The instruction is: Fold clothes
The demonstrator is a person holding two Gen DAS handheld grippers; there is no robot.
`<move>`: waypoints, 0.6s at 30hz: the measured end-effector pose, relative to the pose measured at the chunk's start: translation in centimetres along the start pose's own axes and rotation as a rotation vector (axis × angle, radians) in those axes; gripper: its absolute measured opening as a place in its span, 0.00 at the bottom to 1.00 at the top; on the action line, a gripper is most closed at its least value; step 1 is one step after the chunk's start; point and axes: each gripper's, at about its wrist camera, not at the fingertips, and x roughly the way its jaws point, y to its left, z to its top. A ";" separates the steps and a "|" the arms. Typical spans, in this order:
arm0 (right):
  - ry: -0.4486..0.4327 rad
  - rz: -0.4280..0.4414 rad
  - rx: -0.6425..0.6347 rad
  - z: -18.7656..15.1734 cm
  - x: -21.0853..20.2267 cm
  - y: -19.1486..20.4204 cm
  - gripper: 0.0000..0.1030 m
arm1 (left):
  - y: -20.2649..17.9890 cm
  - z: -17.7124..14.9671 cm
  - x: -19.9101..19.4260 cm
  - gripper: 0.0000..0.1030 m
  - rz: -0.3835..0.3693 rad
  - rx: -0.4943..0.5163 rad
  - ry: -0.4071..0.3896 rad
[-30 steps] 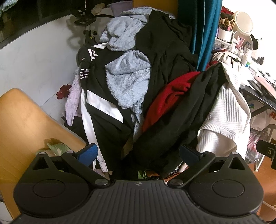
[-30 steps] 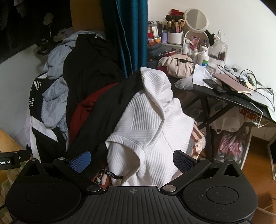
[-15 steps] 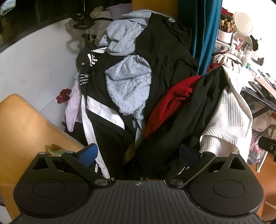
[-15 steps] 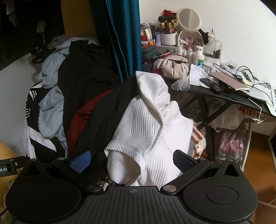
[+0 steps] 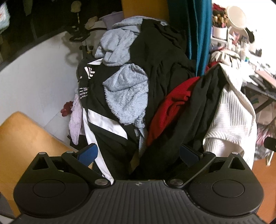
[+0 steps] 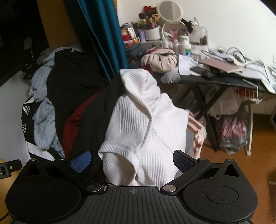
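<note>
Through the left wrist camera, the left gripper point(image 5: 138, 153) faces a tall heap of clothes with its two blue-padded fingers point(image 5: 88, 152) spread wide and holding nothing. The bottom of the heap hangs between them, and I cannot tell whether the pads touch the cloth. In the heap I count one fluffy pale-blue fleece garment point(image 5: 127, 96) bunched in two lumps, one black jacket with white panels and white lettering point(image 5: 96, 103) at the left, one long plain black garment point(image 5: 162, 56) over the top, one red knit garment point(image 5: 172, 106) showing beneath it, another black piece point(image 5: 198, 117) draped over the red one, and one white ribbed knit top point(image 5: 231, 120) at the right edge. A pale lilac cloth point(image 5: 75, 120) dangles at the far left. One orange-tan wooden surface point(image 5: 25, 137) lies at the lower left, and one teal curtain point(image 5: 198, 25) hangs behind the heap.

Through the right wrist camera, the right gripper point(image 6: 132, 160) is also spread wide and empty, with its two blue pads either side of the white ribbed top's lower folds point(image 6: 146, 124). Just right of that top peeks one pink-and-white striped cloth point(image 6: 196, 129). Behind stands one black cluttered table point(image 6: 215, 82) bearing one round white mirror point(image 6: 170, 12), one white cup of makeup brushes point(image 6: 151, 32) and one beige pleated pouch point(image 6: 160, 60).
</note>
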 end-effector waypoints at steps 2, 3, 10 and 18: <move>0.005 0.007 0.017 -0.2 0.2 -0.2 0.99 | -0.3 0.0 0.1 1.00 0.004 0.020 0.006; 0.002 0.011 0.022 -0.3 0.3 -0.2 0.99 | -0.4 0.0 0.1 1.00 0.006 0.026 0.007; 0.000 0.019 0.036 -0.3 0.3 -0.2 0.99 | -0.7 -0.2 -0.3 0.99 0.014 0.042 -0.005; 0.026 -0.004 -0.110 0.7 -0.4 2.1 0.99 | 1.1 -0.9 -0.6 0.99 -0.039 -0.084 -0.012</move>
